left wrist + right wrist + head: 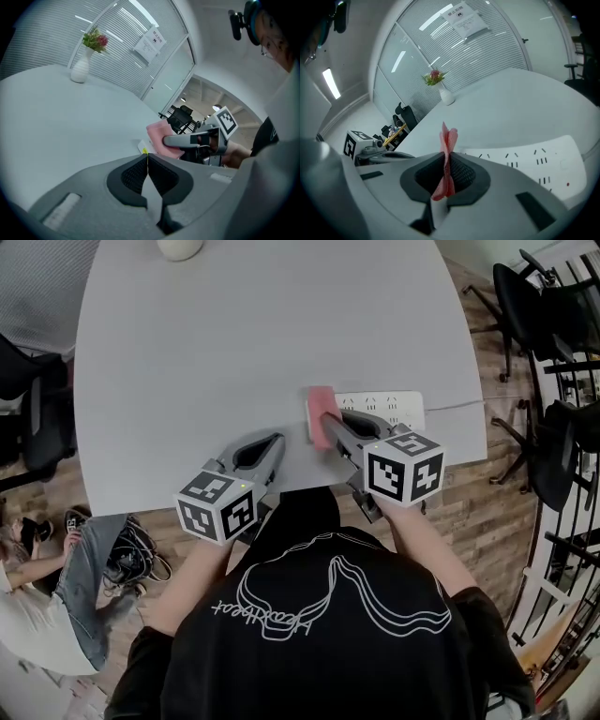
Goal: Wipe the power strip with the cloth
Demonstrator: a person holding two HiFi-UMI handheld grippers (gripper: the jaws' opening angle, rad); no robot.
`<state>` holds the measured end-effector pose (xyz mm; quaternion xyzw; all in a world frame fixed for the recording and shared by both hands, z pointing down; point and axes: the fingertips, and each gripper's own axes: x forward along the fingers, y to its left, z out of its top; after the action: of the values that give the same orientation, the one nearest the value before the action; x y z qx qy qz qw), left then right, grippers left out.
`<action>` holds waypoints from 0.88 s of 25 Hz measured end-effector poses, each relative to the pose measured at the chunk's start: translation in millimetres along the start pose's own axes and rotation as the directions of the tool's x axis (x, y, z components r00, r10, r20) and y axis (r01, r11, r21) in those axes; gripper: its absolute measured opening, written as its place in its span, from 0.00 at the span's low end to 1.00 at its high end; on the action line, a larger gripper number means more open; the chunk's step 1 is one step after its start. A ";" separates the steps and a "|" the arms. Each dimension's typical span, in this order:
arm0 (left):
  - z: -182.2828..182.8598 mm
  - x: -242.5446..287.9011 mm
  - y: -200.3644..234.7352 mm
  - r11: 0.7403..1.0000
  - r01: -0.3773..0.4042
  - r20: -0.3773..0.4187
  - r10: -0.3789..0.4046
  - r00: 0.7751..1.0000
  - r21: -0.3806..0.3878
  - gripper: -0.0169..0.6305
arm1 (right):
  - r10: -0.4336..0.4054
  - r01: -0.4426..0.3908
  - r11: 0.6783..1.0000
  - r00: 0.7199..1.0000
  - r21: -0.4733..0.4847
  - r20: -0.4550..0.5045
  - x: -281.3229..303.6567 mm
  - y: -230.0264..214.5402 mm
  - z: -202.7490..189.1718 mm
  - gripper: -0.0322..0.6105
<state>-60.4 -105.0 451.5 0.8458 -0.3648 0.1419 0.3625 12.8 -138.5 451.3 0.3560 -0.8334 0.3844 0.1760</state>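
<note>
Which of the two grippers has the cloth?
The right gripper: its jaws are shut on the pink cloth over the power strip. The left gripper is shut with nothing between its jaws.

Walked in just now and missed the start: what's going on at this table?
A person holds a gripper in each hand. The right gripper is shut on a pink cloth at one end of the white power strip on the table. The left gripper is shut, empty, off to the side.
</note>
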 end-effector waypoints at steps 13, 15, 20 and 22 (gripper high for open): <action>-1.4 0.0 0.6 1.000 -0.014 0.002 0.014 1.000 -0.013 0.05 | -0.063 0.060 0.997 0.995 -0.048 -0.079 14.6 -8.8 -11.1 0.11; -0.1 0.0 -0.7 1.000 -0.016 0.005 0.016 1.000 -0.013 0.05 | -0.075 0.069 0.996 0.993 -0.062 -0.087 14.9 -9.5 -10.7 0.11; 0.3 -2.9 -4.7 1.000 -0.015 0.008 0.016 1.000 -0.008 0.05 | -0.096 0.089 0.992 0.991 -0.086 -0.090 14.6 -10.1 -11.0 0.11; 0.5 -4.3 -4.8 1.000 -0.017 0.007 0.017 1.000 -0.005 0.05 | -0.099 0.091 0.992 0.991 -0.084 -0.089 14.4 -10.7 -11.3 0.11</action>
<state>-59.9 -100.9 446.5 0.8422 -0.3738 0.1409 0.3621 10.9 -141.3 472.2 0.3697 -0.8210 0.3582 0.2470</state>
